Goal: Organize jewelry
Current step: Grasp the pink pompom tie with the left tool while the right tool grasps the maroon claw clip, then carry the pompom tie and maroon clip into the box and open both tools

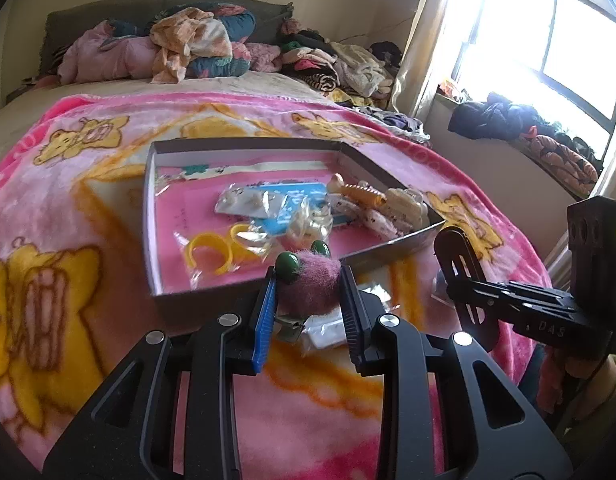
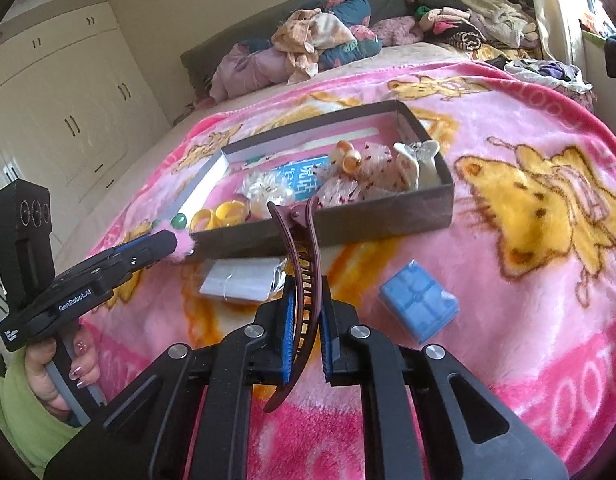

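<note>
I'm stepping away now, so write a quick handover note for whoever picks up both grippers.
Left gripper: shut on the fuzzy pink hair clip, at the box's near edge.
Right gripper: shut on the maroon hair clip, short of the box.
Done: yellow rings, claw clip and packets are in the box.
Left: drop both clips in, then the blue case and white packet on the blanket.

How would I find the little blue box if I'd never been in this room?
Look at the big pink blanket with yellow bears on the bed. In front of the open dark tray full of hair things, the blue box lies on the blanket, outside the tray, right of the right gripper. It's the only square, light blue thing there.
</note>
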A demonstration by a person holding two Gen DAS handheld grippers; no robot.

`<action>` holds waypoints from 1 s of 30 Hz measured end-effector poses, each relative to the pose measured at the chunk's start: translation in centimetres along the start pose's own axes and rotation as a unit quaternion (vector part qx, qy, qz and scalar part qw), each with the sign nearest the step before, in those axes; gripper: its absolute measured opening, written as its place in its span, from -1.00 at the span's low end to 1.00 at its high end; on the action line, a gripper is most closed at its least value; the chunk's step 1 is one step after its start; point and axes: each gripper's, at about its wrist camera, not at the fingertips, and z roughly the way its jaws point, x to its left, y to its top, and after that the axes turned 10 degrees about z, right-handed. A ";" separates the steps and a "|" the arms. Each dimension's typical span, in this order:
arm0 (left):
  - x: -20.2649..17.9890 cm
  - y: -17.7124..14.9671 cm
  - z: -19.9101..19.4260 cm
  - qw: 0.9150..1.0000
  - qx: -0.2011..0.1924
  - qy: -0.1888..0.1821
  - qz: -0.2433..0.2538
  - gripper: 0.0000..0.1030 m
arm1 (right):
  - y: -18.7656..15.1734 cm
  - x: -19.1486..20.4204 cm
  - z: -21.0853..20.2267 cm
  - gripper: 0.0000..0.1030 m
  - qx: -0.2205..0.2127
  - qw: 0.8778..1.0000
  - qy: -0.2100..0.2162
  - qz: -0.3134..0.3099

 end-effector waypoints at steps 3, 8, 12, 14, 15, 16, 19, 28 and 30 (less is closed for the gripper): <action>-0.2 0.5 0.3 1.000 -0.006 -0.003 0.000 -0.57 | 0.5 -0.1 -0.2 -0.79 -0.005 1.000 -0.002 0.001; -0.4 1.5 0.9 1.000 -0.016 -0.009 -0.003 -0.57 | 1.3 -0.1 -0.2 -0.79 -0.011 1.000 -0.002 0.002; -0.5 2.0 1.4 1.000 -0.019 -0.011 -0.002 -0.57 | 1.9 0.2 0.1 -0.79 -0.012 1.000 -0.004 -0.003; -0.4 2.3 1.5 1.000 -0.022 -0.009 -0.002 -0.57 | 2.2 0.3 0.4 -0.79 -0.011 1.000 -0.005 -0.006; -0.3 2.4 1.6 1.000 -0.023 -0.009 -0.002 -0.57 | 2.3 0.4 0.5 -0.79 -0.010 1.000 -0.004 -0.007; -0.2 2.6 1.7 1.000 -0.024 -0.009 -0.003 -0.57 | 2.5 0.4 0.6 -0.79 -0.010 1.000 -0.004 -0.008; 0.2 3.2 1.9 1.000 -0.028 -0.008 -0.006 -0.57 | 3.1 0.7 0.8 -0.79 -0.011 1.000 -0.003 -0.012; 1.0 4.2 2.7 0.999 -0.036 -0.004 -0.011 -0.57 | 5.0 1.5 1.8 -0.79 -0.015 1.000 0.003 -0.022; 1.2 4.4 2.8 0.999 -0.038 -0.001 -0.011 -0.57 | 5.5 1.7 2.0 -0.79 -0.016 1.000 0.003 -0.025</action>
